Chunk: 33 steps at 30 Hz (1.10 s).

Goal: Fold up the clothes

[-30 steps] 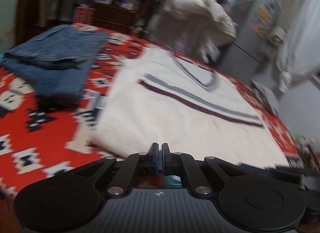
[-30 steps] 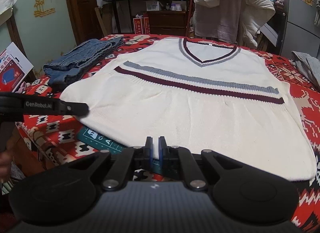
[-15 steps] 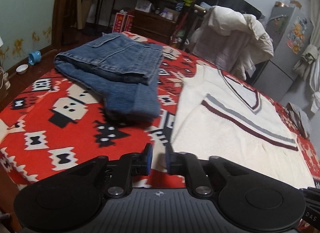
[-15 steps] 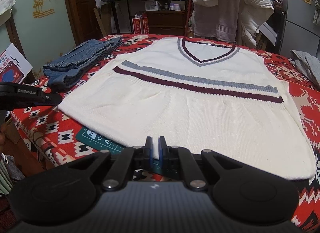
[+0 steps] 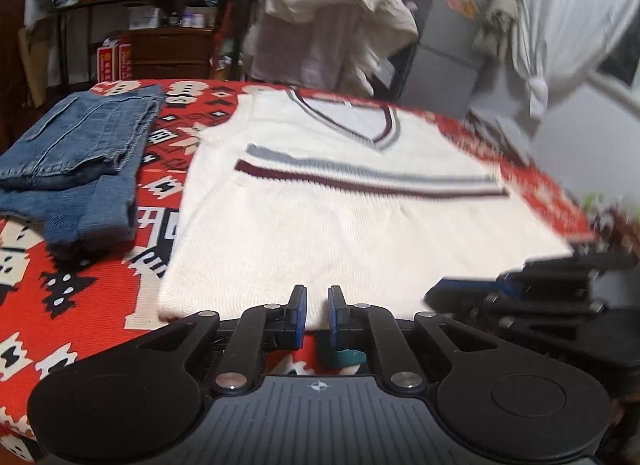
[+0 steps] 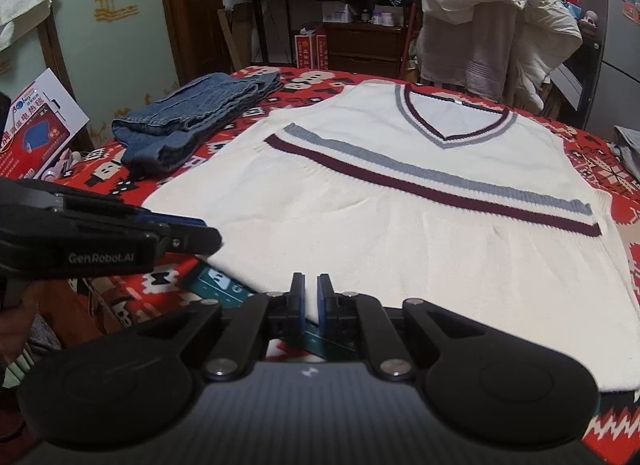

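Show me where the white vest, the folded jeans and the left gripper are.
white vest [image 6: 400,233], right wrist view, plain front below the stripes.
folded jeans [image 6: 192,117], right wrist view, top layer.
left gripper [image 5: 317,315], left wrist view, between its fingertips.

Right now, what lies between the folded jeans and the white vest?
Only a bare strip of the red patterned cloth separates the jeans from the vest; nothing rests on it. Both wrist views show this.

Cream vest [image 6: 400,217] flat on tablecloth [image 6: 600,153]
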Each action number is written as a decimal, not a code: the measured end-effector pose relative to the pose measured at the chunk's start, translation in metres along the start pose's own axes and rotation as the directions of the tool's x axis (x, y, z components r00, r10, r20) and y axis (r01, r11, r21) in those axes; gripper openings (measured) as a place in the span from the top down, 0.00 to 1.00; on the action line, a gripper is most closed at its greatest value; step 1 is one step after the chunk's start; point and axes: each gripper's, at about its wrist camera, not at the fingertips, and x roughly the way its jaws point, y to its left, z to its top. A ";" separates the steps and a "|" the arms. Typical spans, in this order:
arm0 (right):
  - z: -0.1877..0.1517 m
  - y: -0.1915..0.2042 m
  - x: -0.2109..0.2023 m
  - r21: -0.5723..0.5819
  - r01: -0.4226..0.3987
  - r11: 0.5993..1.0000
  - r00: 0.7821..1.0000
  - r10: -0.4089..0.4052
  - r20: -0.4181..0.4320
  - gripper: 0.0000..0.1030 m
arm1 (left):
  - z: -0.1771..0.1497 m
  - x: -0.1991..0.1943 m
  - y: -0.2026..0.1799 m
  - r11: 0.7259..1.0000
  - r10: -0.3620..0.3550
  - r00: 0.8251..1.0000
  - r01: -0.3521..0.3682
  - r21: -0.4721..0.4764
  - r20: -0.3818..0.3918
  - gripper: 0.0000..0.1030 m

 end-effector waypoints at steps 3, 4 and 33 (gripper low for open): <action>-0.008 -0.020 -0.009 0.036 0.043 0.998 0.999 -0.043 -0.002 0.94 | -0.001 -0.002 0.007 1.000 0.014 1.000 -0.014 -0.015 -0.003 0.88; -0.012 -0.029 -0.012 0.051 0.061 0.997 0.998 -0.061 -0.003 0.94 | -0.002 -0.003 0.010 1.000 0.020 1.000 -0.020 -0.023 -0.003 0.89; -0.039 -0.135 -0.051 0.269 0.256 0.928 0.963 -0.268 0.007 0.93 | 0.023 0.013 0.010 0.998 0.057 0.998 -0.057 -0.012 -0.005 0.93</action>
